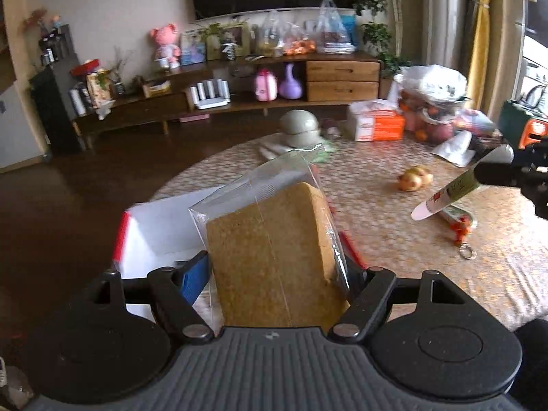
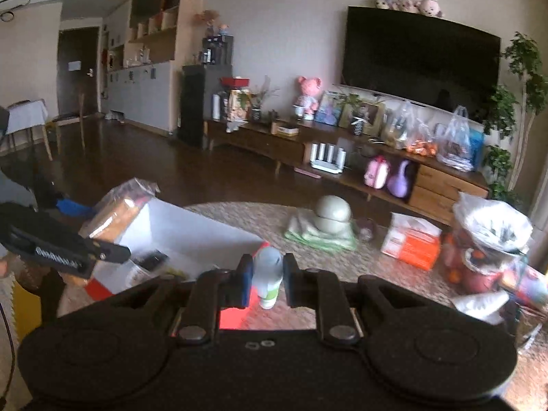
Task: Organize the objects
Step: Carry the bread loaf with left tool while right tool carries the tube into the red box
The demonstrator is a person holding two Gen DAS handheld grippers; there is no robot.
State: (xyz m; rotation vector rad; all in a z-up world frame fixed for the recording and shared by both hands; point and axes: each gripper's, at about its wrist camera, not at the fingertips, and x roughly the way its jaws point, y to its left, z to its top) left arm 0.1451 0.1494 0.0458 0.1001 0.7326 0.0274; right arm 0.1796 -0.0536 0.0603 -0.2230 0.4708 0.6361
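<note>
My left gripper [image 1: 279,267] is shut on a bagged brown cork-like block [image 1: 270,250] in clear plastic, held above a white box with red edges [image 1: 154,229]. It also shows in the right wrist view [image 2: 113,215], over the box [image 2: 191,236]. My right gripper [image 2: 268,275] is shut on a white tube with a green label [image 2: 269,274]. In the left wrist view the tube [image 1: 445,195] hangs from the right gripper above the table. An onion [image 1: 412,178] and a small packet with a key ring [image 1: 459,222] lie on the patterned tablecloth [image 1: 376,226].
Stacked grey-green bowls [image 1: 299,132] on folded cloths, an orange and white carton [image 1: 376,125], and bags of fruit [image 1: 431,102] stand at the table's far side. A TV cabinet [image 1: 239,85] runs along the wall behind.
</note>
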